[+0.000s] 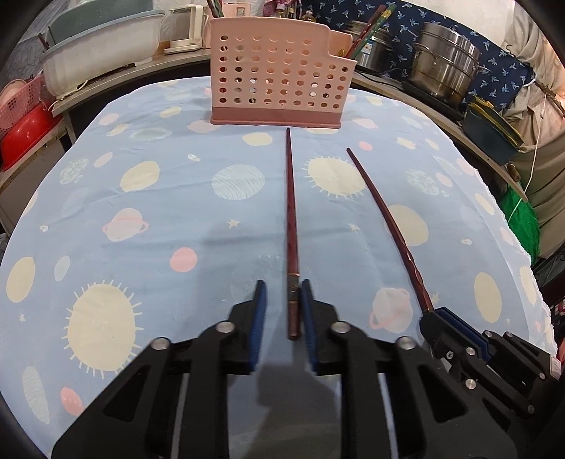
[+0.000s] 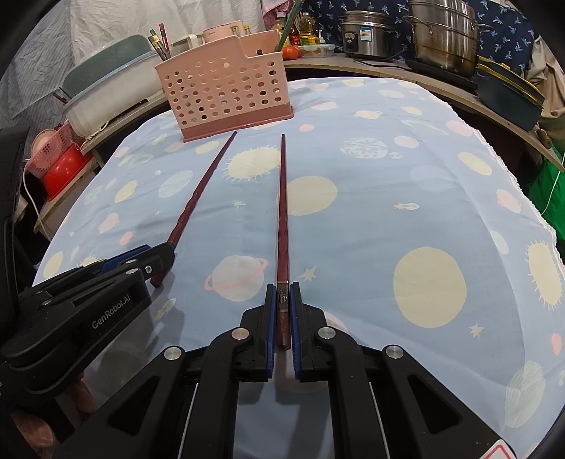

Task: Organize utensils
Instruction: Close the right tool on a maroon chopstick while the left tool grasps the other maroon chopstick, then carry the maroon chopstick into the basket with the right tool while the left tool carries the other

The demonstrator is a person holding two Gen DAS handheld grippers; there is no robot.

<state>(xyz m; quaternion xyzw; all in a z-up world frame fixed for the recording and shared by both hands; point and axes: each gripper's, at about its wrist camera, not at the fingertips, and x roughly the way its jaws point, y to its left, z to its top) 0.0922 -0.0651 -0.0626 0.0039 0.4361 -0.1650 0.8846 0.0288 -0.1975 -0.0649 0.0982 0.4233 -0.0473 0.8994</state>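
At far left in the right wrist view, "GenRobot.AI" (image 2: 111, 312) in pale letters on the black body of the left gripper (image 1: 283, 291); no other legible writing, with the band near each chopstick's thick end too fine to read. Two dark red chopsticks on the planet-print cloth (image 1: 141, 212) of the table, both pointing at one pink perforated holder (image 1: 275, 70) standing upright at the far edge. Left chopstick (image 1: 292, 229) lying between the left fingers (image 1: 259, 303), slightly parted: one blue pad touching it, a narrow gap at the other; thin tip just short of the holder's base. Right chopstick (image 2: 282, 212) to its right, clamped at its thick end by the right gripper (image 2: 283, 287), fingers (image 2: 271, 300) pressed in on both sides, tip near the holder's right corner but apart from it. Behind at right, one rice cooker (image 2: 367, 33) and one steel steamer pot (image 2: 445, 35).
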